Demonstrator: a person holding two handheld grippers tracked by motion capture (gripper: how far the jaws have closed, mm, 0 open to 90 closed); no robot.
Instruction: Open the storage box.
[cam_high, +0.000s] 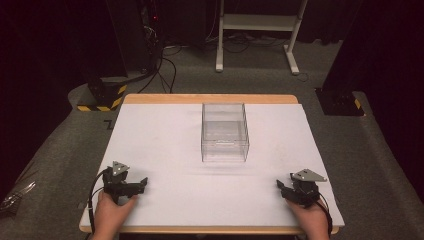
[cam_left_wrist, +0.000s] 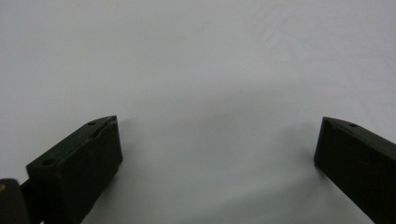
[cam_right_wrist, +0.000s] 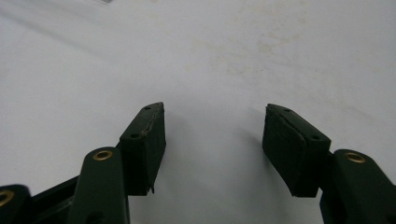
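Observation:
A clear plastic box (cam_high: 225, 132) stands open-topped in the middle of the white table top (cam_high: 165, 135); I see nothing inside it. My left gripper (cam_high: 143, 183) rests near the front left of the table, held by a hand, its jaws pointing right. In the left gripper view the left gripper (cam_left_wrist: 218, 135) stands open over bare white surface. My right gripper (cam_high: 280, 186) rests near the front right, jaws pointing left toward the centre. In the right gripper view the right gripper (cam_right_wrist: 214, 122) is open, with nothing between its pads.
The table has a wooden rim (cam_high: 210, 98) along its far edge. Beyond it on the grey floor stand a white frame (cam_high: 257, 30), cables (cam_high: 160, 65) and a yellow-black striped base (cam_high: 102, 97). A dark post base (cam_high: 340, 102) sits at the back right.

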